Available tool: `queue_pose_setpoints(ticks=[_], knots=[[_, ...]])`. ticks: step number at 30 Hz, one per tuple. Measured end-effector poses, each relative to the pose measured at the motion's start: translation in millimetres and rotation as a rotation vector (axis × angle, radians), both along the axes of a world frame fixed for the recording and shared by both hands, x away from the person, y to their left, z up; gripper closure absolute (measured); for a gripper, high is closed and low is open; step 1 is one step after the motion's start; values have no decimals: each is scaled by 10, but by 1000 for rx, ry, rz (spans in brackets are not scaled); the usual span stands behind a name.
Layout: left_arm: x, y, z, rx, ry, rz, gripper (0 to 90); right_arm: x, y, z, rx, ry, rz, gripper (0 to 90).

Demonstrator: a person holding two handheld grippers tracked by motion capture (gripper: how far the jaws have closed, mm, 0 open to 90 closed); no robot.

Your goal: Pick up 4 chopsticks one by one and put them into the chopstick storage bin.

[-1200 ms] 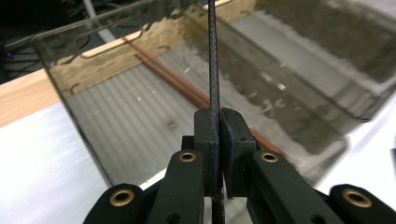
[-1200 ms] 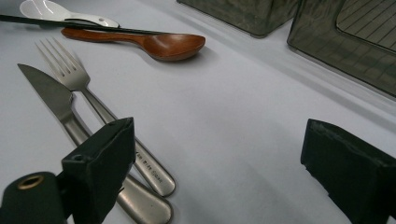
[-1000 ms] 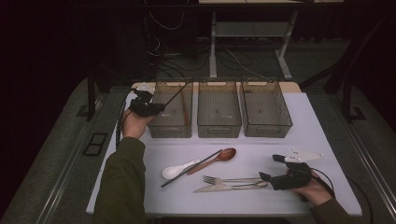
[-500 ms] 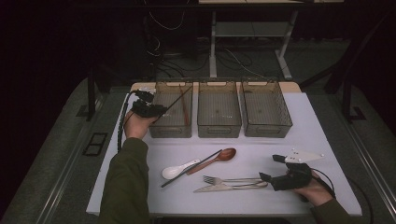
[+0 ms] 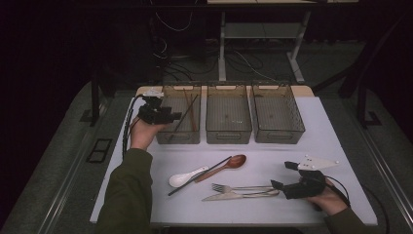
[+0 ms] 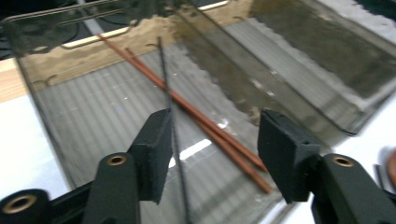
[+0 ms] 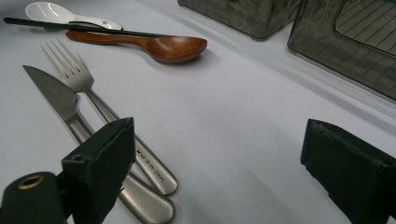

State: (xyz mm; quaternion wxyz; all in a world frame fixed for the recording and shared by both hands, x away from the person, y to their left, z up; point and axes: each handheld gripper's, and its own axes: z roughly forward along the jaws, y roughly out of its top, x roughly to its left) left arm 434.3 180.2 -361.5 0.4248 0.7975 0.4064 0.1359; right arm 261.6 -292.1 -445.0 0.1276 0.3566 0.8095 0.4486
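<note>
My left gripper (image 5: pixel 168 116) hovers at the near left corner of the left bin (image 5: pixel 168 137). Its jaws have just been opening, and in the left gripper view (image 6: pixel 212 154) they stand apart. A thin black chopstick (image 6: pixel 170 121) runs loose past the left pad and rests slanted in the bin (image 6: pixel 84 116), across two brown chopsticks (image 6: pixel 201 116). My right gripper (image 5: pixel 283 175) rests open on the table at the right, its jaws (image 7: pixel 224 158) just past the handles of the fork (image 7: pixel 74 74) and knife (image 7: pixel 51 93), with nothing between them.
On the white table lie a white spoon (image 5: pixel 182 178), a second black chopstick (image 5: pixel 199 175), a wooden spoon (image 5: pixel 229 163), the fork (image 5: pixel 238 187) and the knife (image 5: pixel 234 196). The middle bin (image 5: pixel 229 131) and the right bin (image 5: pixel 277 134) stand beside the left one.
The left gripper's jaws have parted and let go of the black chopstick, which now leans inside the left bin. The left hand shifted slightly. The right hand has kept still.
</note>
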Motion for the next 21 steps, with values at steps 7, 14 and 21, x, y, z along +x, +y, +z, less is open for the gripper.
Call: queue_pose_setpoints(ticks=[7, 14, 21], knots=[[-290, -100, 70, 9, -35, -51, 362, -3, 2, 0, -4, -3, 2, 101], [-626, -198, 66, 11, -50, -107, 343, -6, 4, 2, -3, -3, 3, 101], [-888, -292, -50, 1, -47, -151, 335, -10, 10, 3, -2, -3, 2, 101]])
